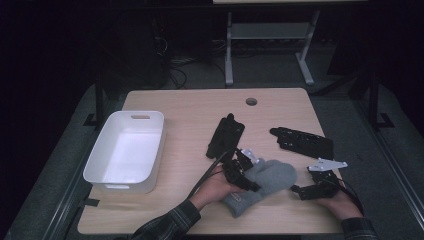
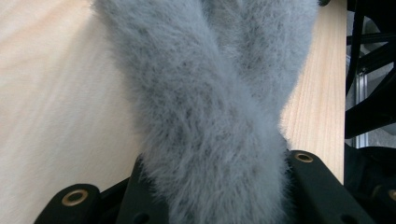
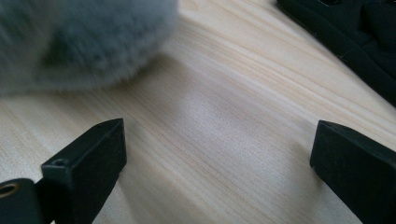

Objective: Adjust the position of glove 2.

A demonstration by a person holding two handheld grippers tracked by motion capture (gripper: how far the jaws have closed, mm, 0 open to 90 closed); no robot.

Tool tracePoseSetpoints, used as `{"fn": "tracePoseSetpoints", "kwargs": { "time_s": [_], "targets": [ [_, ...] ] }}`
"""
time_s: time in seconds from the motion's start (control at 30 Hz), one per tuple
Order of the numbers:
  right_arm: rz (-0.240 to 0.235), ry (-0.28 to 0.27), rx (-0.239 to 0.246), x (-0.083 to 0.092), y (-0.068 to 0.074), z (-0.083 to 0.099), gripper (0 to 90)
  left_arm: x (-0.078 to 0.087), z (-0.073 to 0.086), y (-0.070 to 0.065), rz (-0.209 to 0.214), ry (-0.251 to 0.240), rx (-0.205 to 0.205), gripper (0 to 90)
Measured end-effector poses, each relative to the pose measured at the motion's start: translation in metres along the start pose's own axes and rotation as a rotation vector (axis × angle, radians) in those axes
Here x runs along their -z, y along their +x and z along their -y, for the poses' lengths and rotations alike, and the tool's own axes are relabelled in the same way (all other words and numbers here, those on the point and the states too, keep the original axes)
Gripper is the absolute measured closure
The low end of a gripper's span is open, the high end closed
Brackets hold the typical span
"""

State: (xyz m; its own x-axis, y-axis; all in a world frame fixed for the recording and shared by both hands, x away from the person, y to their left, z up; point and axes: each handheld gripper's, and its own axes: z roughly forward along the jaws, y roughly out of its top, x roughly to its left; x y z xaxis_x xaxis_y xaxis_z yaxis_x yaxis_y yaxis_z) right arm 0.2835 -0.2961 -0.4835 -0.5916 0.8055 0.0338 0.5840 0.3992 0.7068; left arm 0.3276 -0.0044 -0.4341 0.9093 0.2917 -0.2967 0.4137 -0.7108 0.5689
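Grey fuzzy mitten (image 2: 219,116) fills your left gripper (image 1: 245,175), jaws clamped on it near the table's front edge, likely for lifting | right gripper (image 3: 217,154) jaws apart, empty, just beside the mitten, ready to help | white bin (image 1: 102,172) at left holds nothing | two black gloves (image 1: 225,136) lie behind.

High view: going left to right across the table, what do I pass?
White bin → black glove lying at the table's middle → left gripper, its jaws closed on the grey fuzzy mitten → right gripper, jaws open over bare wood.
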Motion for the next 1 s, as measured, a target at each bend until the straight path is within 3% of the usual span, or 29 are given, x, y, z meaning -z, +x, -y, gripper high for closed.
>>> {"fn": "tracePoseSetpoints", "kwargs": {
  "time_s": [0.6,1.0],
  "targets": [
    [0.0,0.0,0.001,0.0,0.0,0.0,3.4,0.063,0.0,0.017,-0.069,-0.08,0.036,64.5],
    [0.0,-0.001,0.001,0.0,0.0,0.0,3.4,0.113,0.011,0.03,-0.126,-0.113,0.085,64.4]
  ]
}}
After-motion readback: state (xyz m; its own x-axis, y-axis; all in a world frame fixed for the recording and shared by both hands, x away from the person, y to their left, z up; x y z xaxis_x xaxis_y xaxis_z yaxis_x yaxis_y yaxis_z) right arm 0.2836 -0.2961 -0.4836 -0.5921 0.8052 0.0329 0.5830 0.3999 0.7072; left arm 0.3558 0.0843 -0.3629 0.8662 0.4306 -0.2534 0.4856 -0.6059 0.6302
